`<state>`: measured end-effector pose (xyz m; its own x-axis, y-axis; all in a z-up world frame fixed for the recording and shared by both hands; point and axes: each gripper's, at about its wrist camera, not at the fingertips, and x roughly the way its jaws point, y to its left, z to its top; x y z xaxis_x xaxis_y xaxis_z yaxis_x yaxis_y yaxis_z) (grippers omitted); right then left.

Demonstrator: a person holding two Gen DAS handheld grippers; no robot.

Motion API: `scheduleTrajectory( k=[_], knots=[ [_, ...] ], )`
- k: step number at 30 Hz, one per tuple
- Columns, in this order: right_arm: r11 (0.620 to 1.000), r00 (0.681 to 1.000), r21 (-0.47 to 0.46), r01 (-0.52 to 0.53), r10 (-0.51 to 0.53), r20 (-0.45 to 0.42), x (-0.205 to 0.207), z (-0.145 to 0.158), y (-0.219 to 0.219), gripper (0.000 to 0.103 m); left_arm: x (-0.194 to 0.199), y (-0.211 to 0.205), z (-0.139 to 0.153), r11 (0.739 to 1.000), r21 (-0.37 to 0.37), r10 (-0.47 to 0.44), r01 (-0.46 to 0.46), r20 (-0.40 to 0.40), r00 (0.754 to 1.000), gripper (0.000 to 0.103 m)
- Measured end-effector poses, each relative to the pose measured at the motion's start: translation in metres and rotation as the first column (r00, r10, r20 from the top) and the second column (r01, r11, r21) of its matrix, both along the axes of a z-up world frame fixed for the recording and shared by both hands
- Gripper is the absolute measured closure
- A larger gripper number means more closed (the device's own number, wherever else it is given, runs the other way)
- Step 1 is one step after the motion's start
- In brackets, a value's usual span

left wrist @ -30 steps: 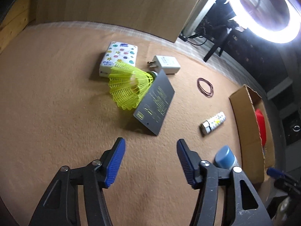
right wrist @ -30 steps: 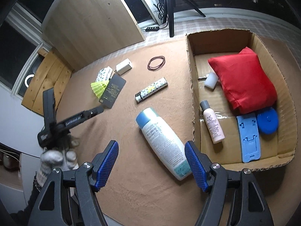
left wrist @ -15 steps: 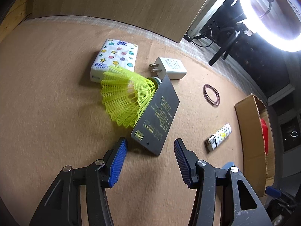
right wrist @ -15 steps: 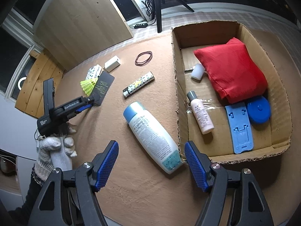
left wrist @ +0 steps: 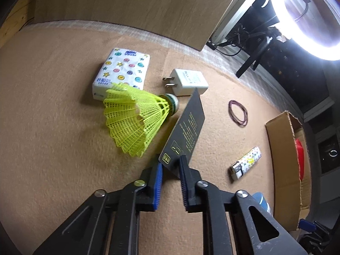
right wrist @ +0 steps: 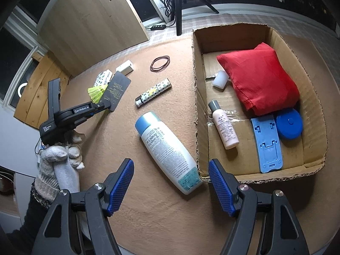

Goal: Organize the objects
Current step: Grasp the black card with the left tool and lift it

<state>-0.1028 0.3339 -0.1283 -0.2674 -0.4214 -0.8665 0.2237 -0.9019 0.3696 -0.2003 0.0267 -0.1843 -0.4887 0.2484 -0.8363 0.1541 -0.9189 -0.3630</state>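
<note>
My left gripper (left wrist: 171, 165) has its jaws closing on the near corner of a black card (left wrist: 187, 127), which sits between the blue pads and tilts up off the brown mat. A yellow shuttlecock (left wrist: 136, 123) lies just left of the card. In the right wrist view, a gloved hand holds that gripper (right wrist: 107, 106) at the card (right wrist: 118, 89). My right gripper (right wrist: 171, 163) stands open, hovering over the lower end of a white lotion bottle (right wrist: 167, 148) beside the cardboard box (right wrist: 197, 97).
A tissue pack (left wrist: 122, 70), a white charger (left wrist: 189, 80), rubber bands (left wrist: 238, 112) and a patterned lighter (left wrist: 246, 162) lie on the mat. The box holds a red pouch (right wrist: 259, 78), a small bottle (right wrist: 223, 125), a blue stand (right wrist: 267, 142) and a blue lid (right wrist: 289, 123).
My left gripper moved forward to the black card and its jaws narrowed around the card's near corner; the card now tilts up. The right gripper stayed open and barely moved.
</note>
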Motion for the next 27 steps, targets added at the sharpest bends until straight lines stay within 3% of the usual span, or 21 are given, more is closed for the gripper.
scheduleTrajectory(
  k=[11, 20, 27],
  knots=[
    [1.000, 1.000, -0.004, -0.003, 0.003, -0.003, -0.001, -0.001, 0.000, 0.034, 0.007, 0.017, 0.019, 0.998, -0.049, -0.032, 0.030, -0.040, 0.999, 0.102],
    [1.000, 1.000, -0.021, -0.010, 0.009, -0.013, 0.001, 0.001, 0.003, 0.034, 0.025, 0.029, 0.041, 0.992, -0.103, -0.078, 0.071, -0.070, 0.994, 0.103],
    [1.000, 1.000, -0.025, -0.002, 0.001, -0.027, 0.005, 0.006, 0.010, 0.034, 0.040, 0.048, 0.058, 0.989, -0.098, -0.121, 0.112, -0.089, 0.989, 0.103]
  ],
)
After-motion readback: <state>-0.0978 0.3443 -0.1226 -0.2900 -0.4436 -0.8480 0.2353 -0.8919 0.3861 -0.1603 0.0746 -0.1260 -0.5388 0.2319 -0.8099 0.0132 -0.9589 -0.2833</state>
